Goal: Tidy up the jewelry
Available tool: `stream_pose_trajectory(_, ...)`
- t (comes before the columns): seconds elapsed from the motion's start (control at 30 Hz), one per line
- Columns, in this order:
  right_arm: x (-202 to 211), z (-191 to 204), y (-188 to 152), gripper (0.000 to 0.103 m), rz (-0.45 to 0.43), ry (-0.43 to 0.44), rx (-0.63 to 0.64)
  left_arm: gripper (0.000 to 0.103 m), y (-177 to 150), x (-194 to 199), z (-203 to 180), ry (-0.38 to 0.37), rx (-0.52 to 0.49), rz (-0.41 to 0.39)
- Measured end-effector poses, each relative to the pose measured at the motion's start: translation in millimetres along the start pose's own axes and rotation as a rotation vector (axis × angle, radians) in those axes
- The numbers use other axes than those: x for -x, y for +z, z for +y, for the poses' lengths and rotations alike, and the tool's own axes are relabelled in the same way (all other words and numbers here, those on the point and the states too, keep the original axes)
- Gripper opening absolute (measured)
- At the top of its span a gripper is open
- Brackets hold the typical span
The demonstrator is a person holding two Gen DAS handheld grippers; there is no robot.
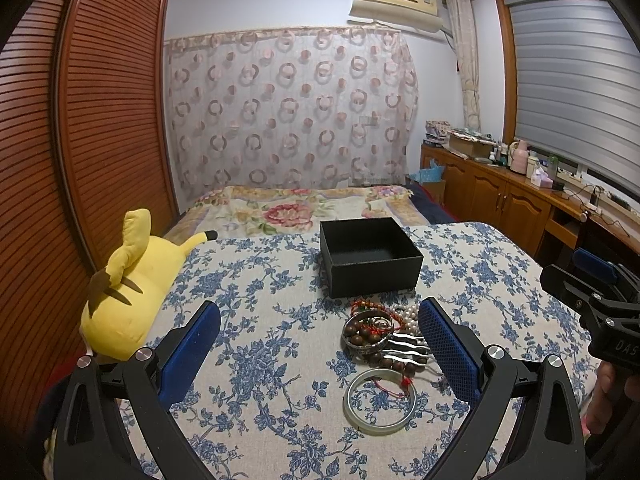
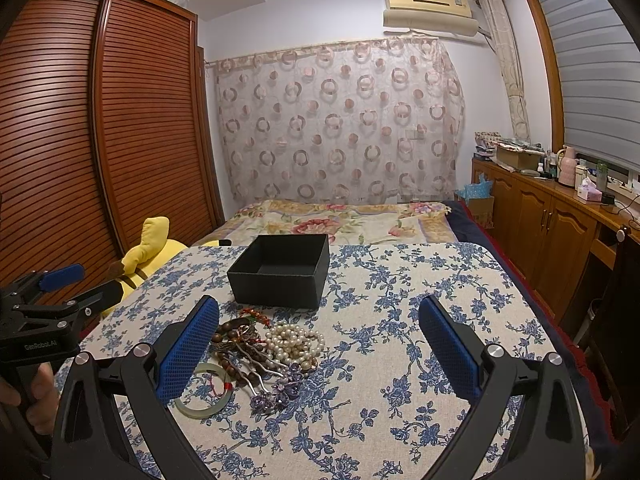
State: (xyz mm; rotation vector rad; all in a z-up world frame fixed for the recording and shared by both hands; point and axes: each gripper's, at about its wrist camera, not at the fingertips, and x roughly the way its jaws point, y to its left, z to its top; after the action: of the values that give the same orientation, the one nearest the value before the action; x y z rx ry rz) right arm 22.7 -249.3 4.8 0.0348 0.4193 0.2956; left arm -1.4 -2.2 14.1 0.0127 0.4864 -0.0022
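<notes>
An open, empty black box [image 1: 370, 256] stands on the blue-flowered tablecloth [image 1: 256, 320]; it also shows in the right wrist view [image 2: 282, 274]. In front of it lies a jewelry pile: a pale jade bangle [image 1: 380, 402] [image 2: 202, 408], brown wooden bead bracelets [image 1: 366, 332] [image 2: 232, 330], a white pearl strand [image 2: 294, 344] [image 1: 408, 316], silver wavy hairpins [image 1: 408, 348] and purple flower pieces [image 2: 280, 394]. My left gripper [image 1: 320, 344] is open and empty, hovering before the pile. My right gripper [image 2: 320, 344] is open and empty, the pile near its left finger.
A yellow plush toy [image 1: 132, 292] lies at the table's left edge. A bed with a floral cover [image 1: 296, 208] is behind the table. A wooden wardrobe [image 1: 60, 140] stands left, a cluttered wooden cabinet [image 1: 500, 192] right.
</notes>
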Motion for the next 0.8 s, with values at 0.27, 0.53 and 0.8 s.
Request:
stream_pose_trajectory(0.27,0,0,0,0.101,0.0,0.0,0.0,0.096,1,6,0,-0.002,0.001,-0.002)
stream_pose_trajectory(0.53,0,0,0,0.101,0.001,0.001,0.0,0.096,0,5,0,-0.006,-0.002,0.002)
stream_pose_trajectory(0.8,-11,5,-6,0.101,0.041,0.024,0.011,0.096,-20,-20,6,-0.043,0.0,0.072)
